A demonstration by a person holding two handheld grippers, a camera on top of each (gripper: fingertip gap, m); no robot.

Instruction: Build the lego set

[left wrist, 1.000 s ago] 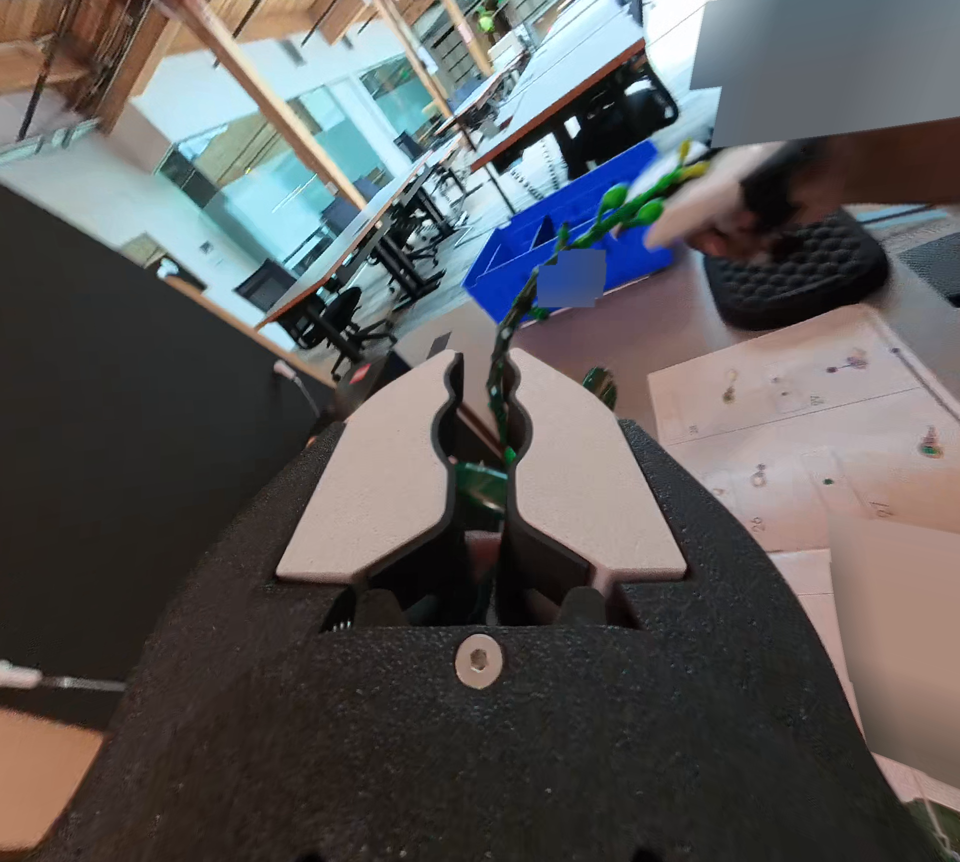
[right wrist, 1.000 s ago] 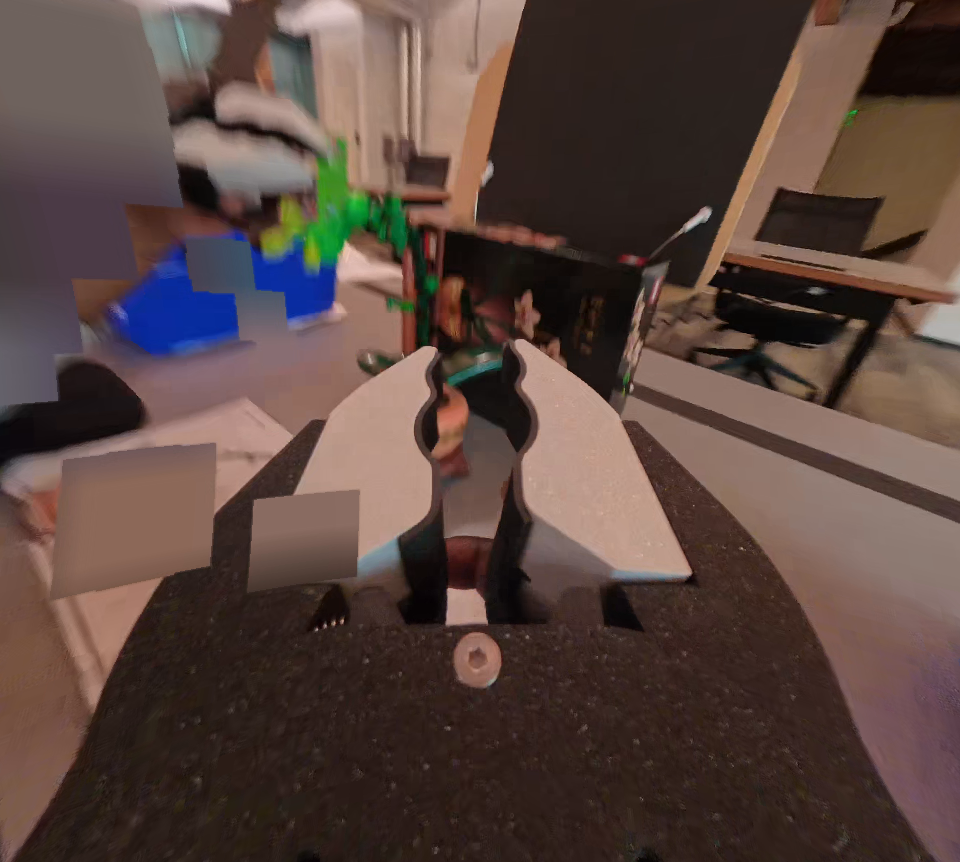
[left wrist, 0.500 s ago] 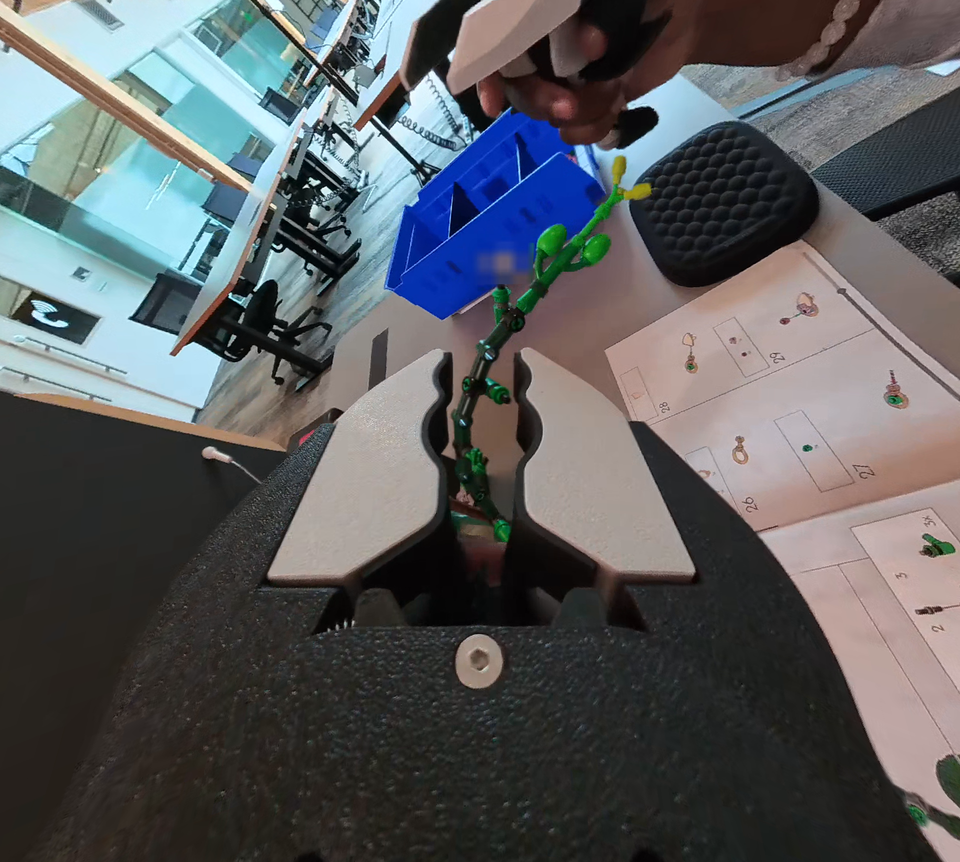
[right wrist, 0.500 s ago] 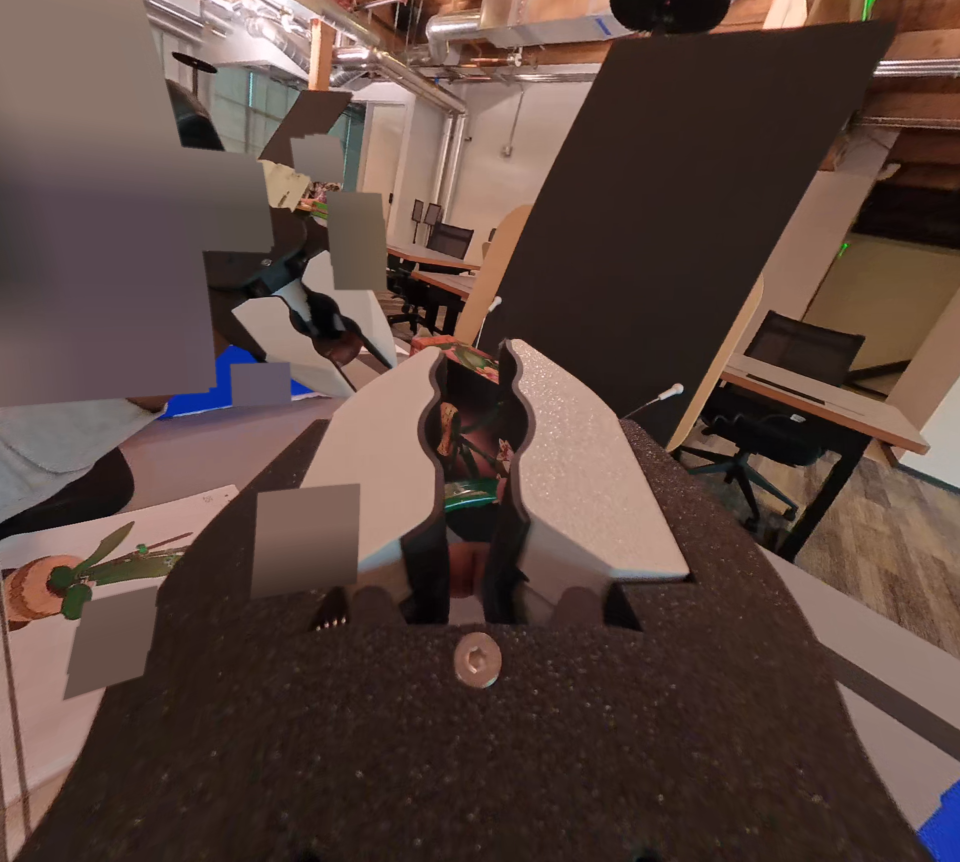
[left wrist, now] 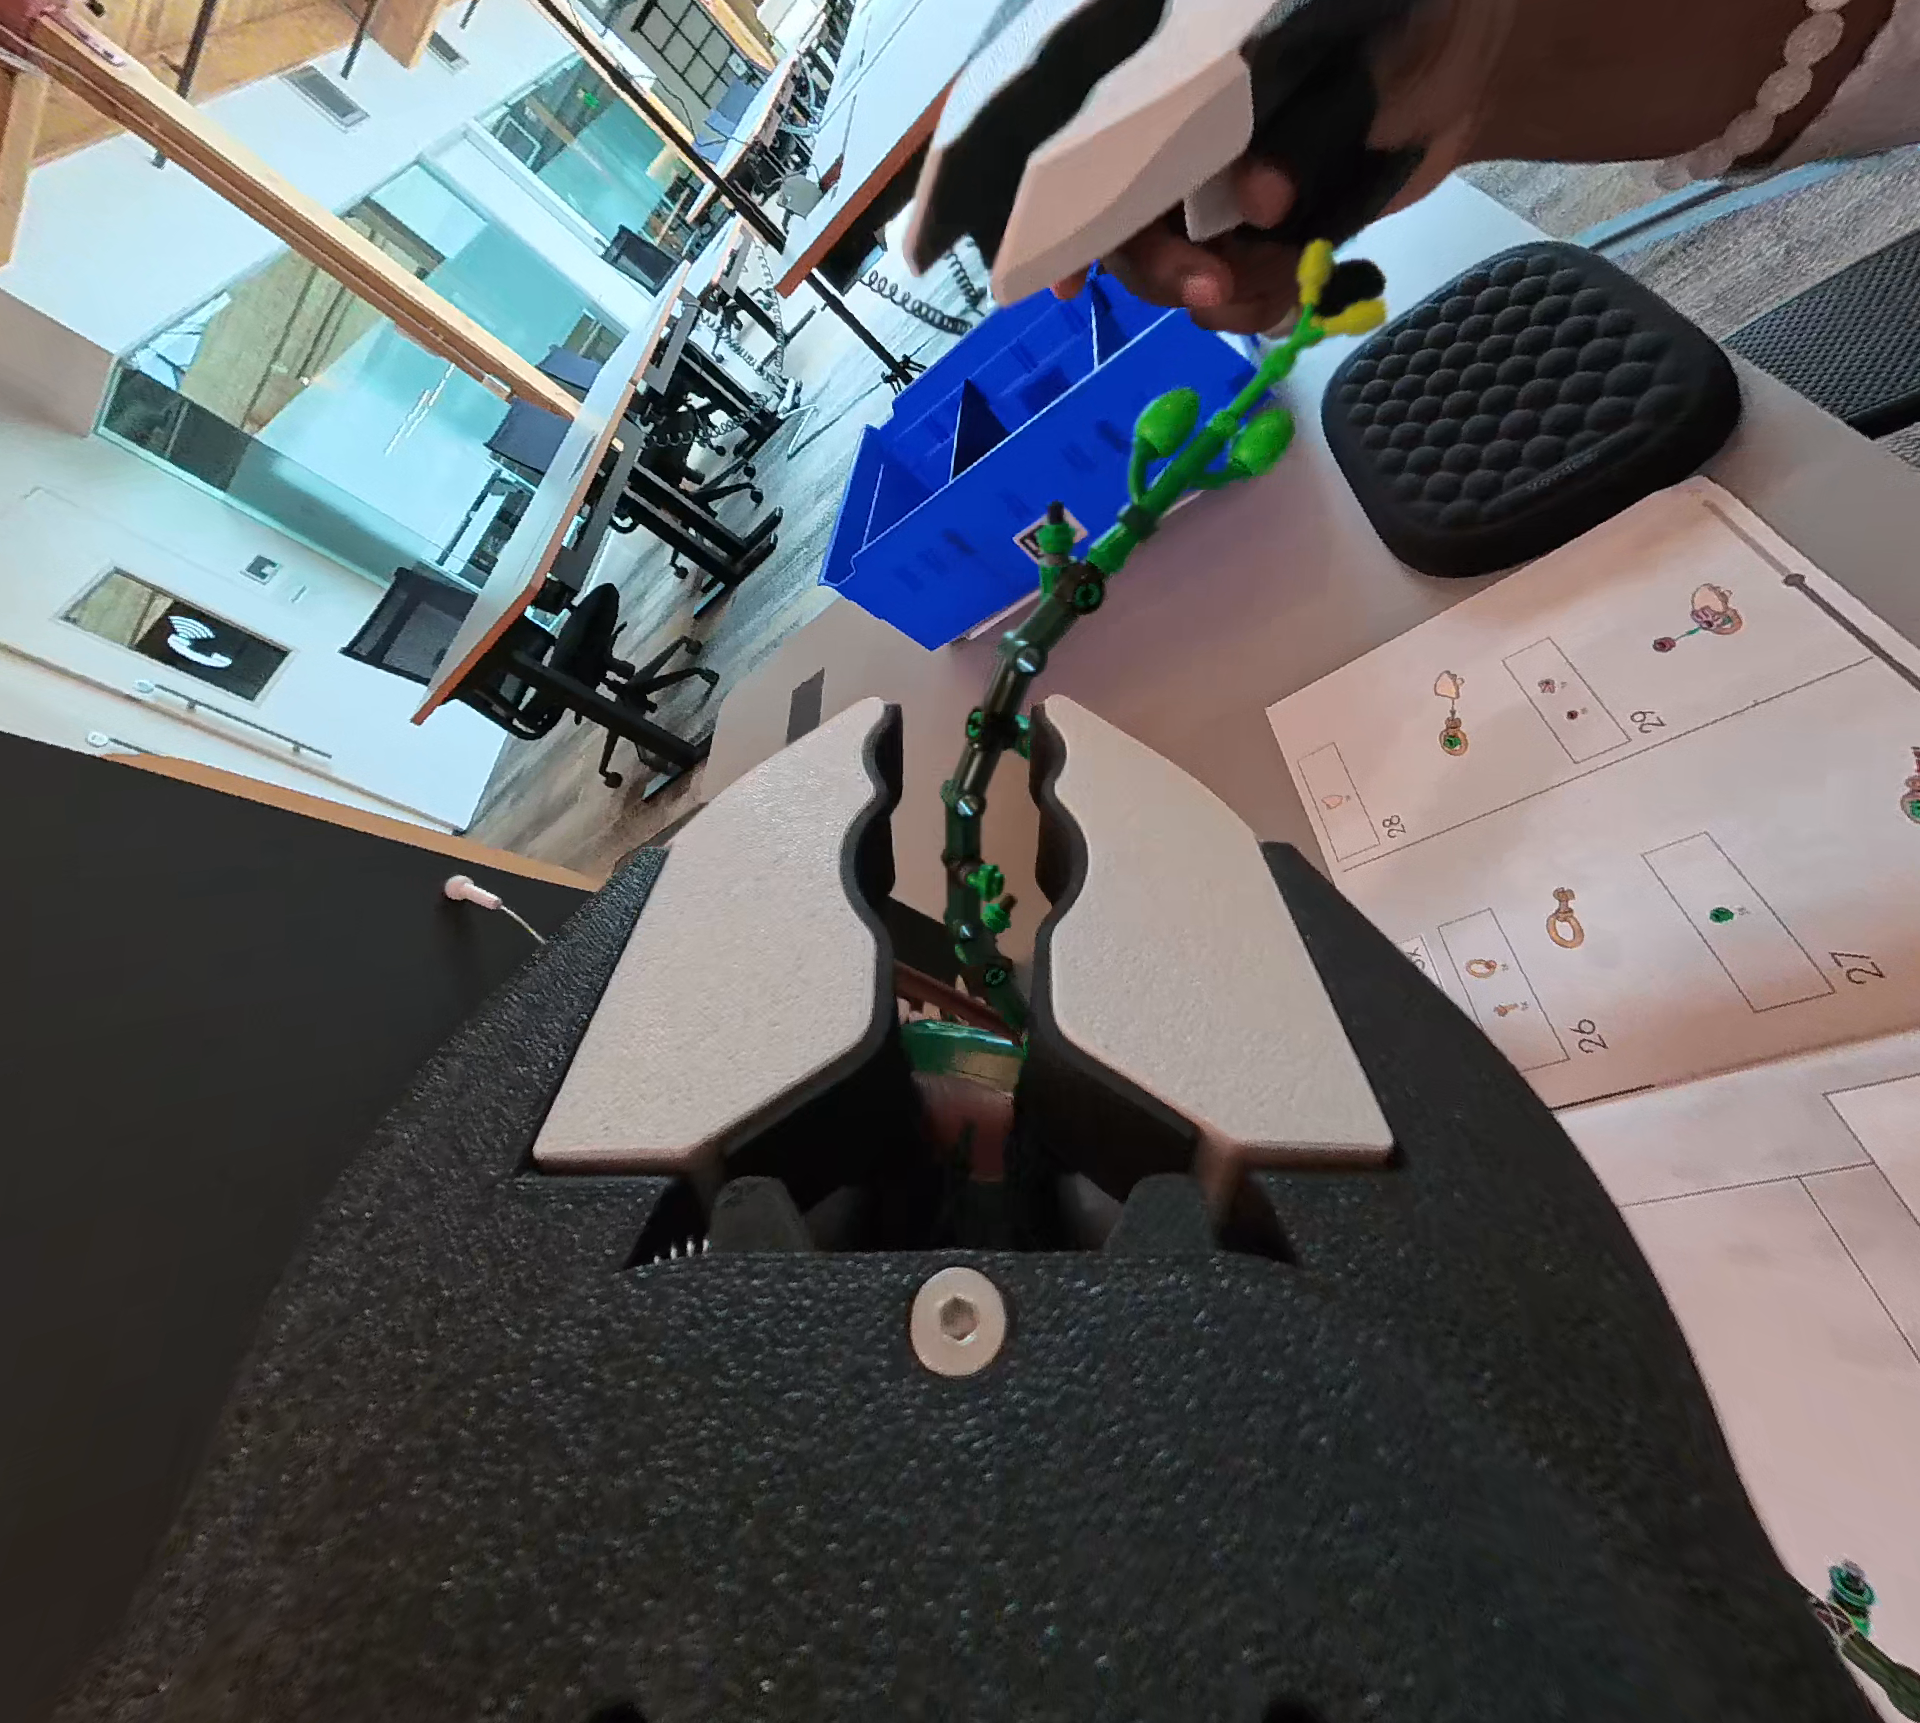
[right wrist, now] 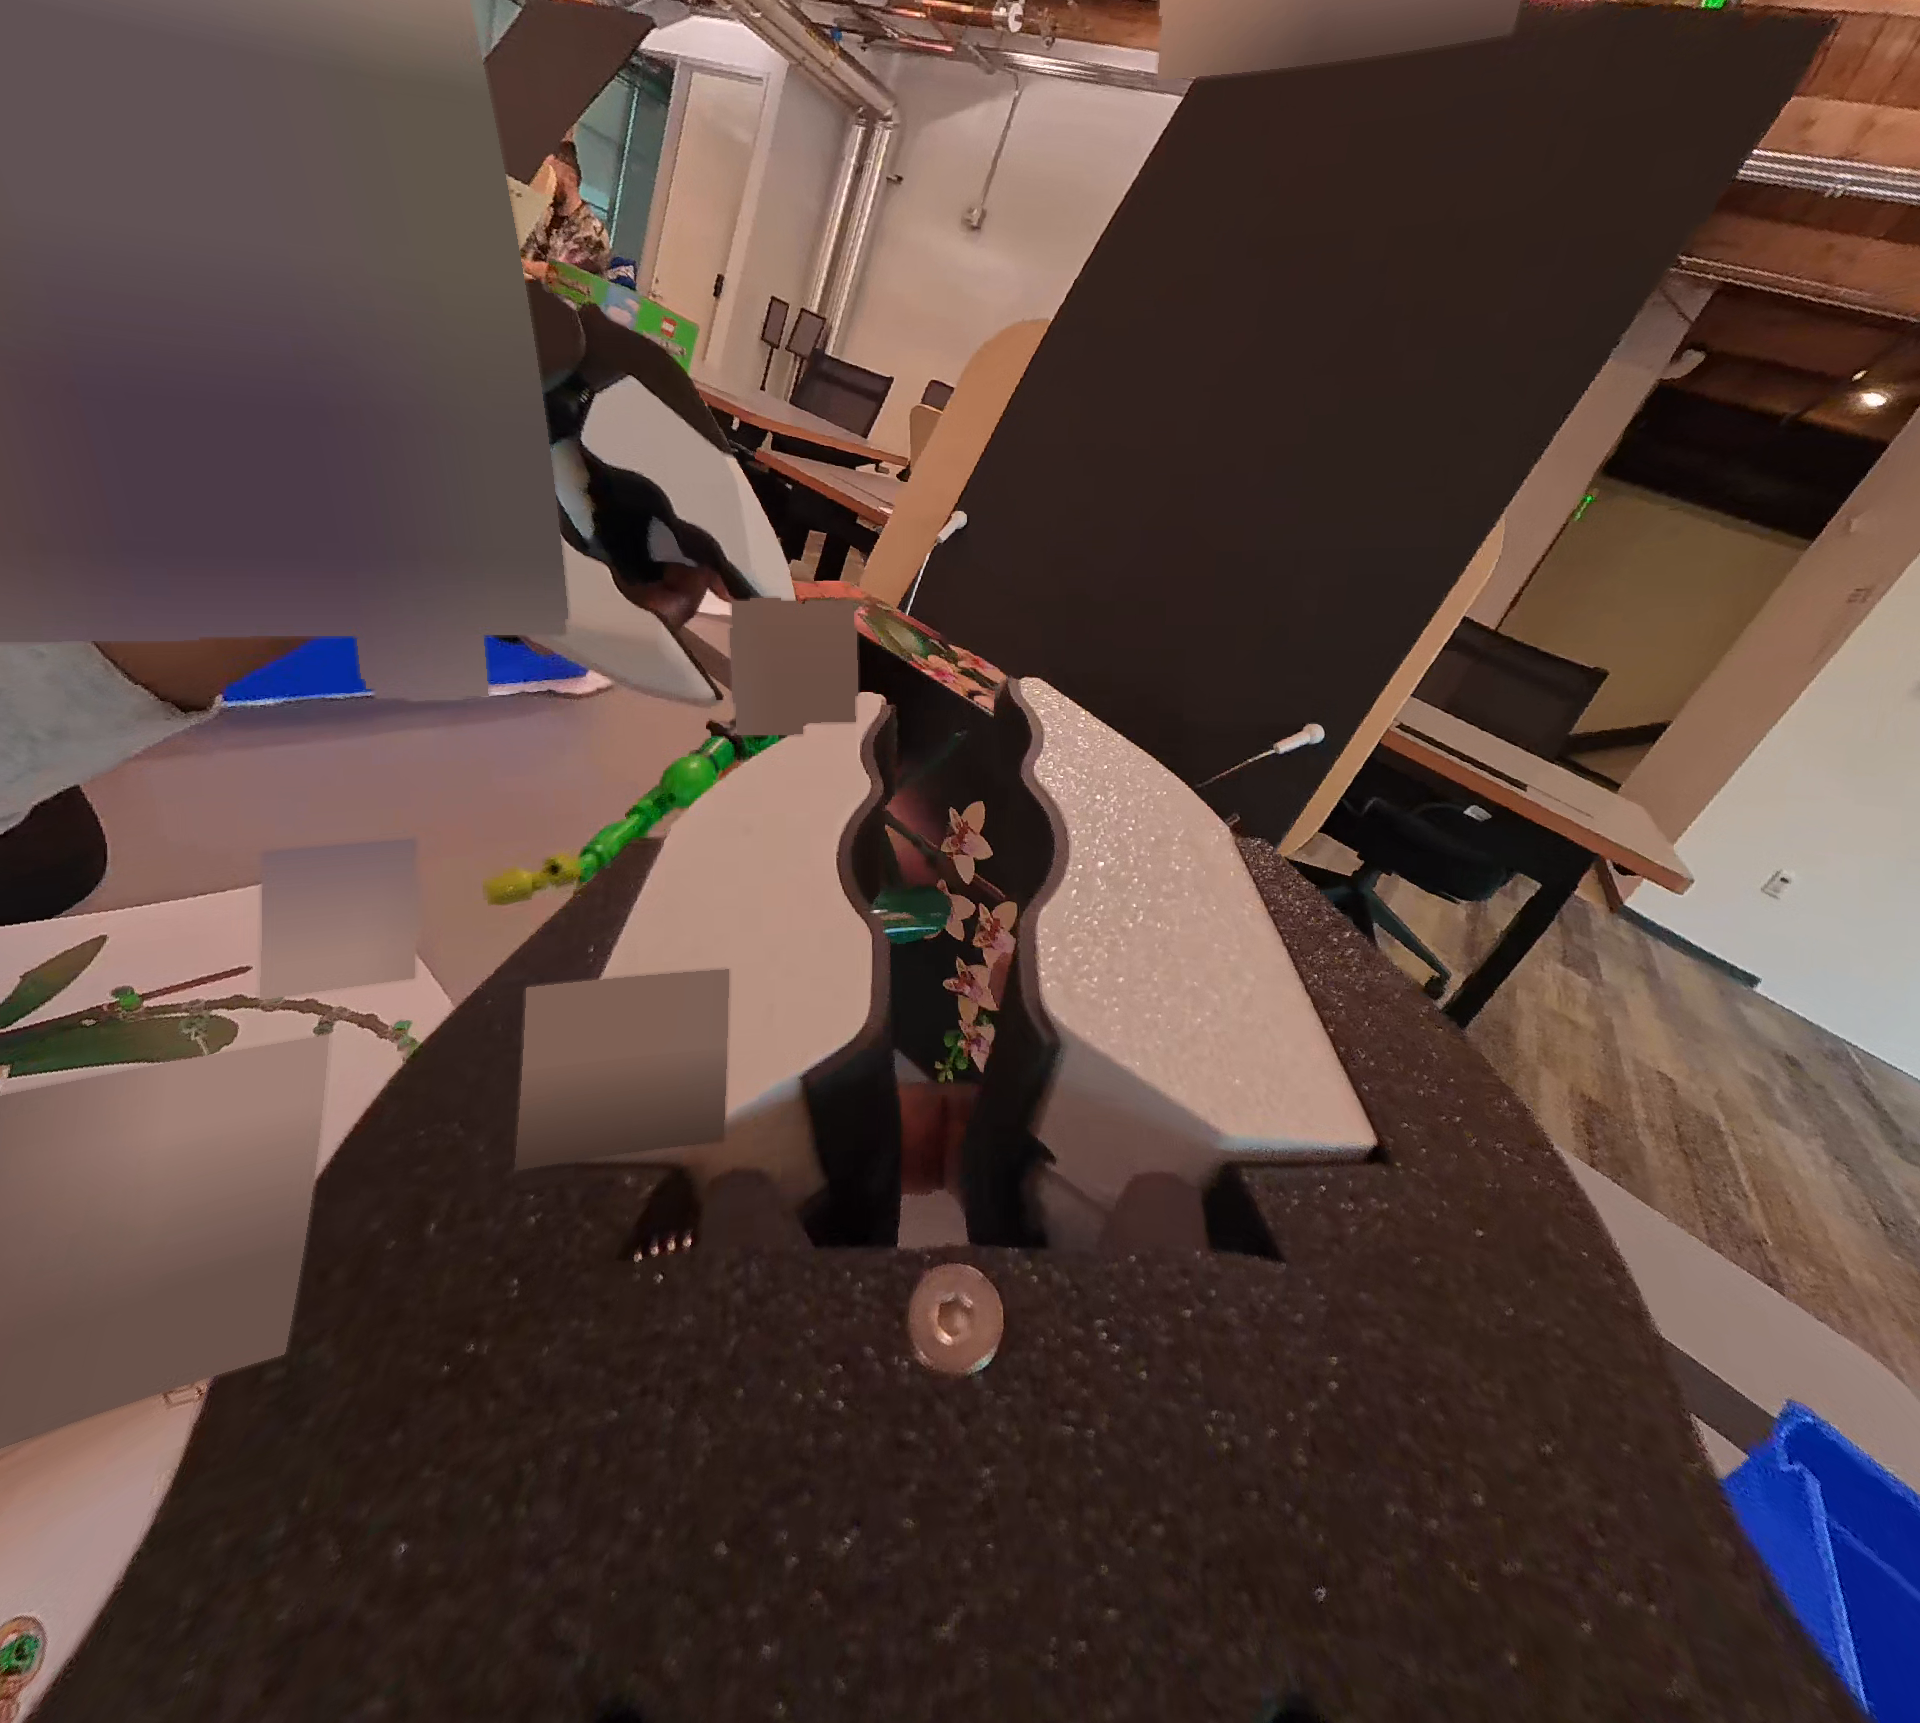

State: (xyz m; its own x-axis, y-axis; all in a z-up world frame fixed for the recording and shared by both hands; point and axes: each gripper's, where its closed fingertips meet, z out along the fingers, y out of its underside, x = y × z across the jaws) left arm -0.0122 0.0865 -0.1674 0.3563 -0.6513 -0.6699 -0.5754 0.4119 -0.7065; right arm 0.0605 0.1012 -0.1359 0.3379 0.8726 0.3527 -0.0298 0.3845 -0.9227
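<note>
Step in hand, by my reading: mid-assembly of the plant model, with the long green stem (left wrist: pixel 1023 665) up for its next piece. The left gripper (left wrist: pixel 961 826) has its fingers drawn in to a narrow gap around the stem's lower end — the base sits deep in the throat, so it looks clamped there, though the contact itself is hidden. The stem rises out of the gap and curves up and right over the bench (left wrist: pixel 1226 624), past the blue bin (left wrist: pixel 997 489), ending in bright green buds and a yellow tip. The right gripper (left wrist: pixel 1049 208), held in a hand (left wrist: pixel 1558 32), hangs above and just beside that tip, pointing down-left. In its own view the right gripper (right wrist: pixel 951 842) stands partly open with nothing seen between the fingers; the set's box shows through the gap. The instruction booklet (left wrist: pixel 1621 842) lies open to the right, near the black textured pad (left wrist: pixel 1527 406). Next move likely calls for fetching a small piece and pressing it on while the left hand holds the stem steady — it looks slender, so it may flex.
</note>
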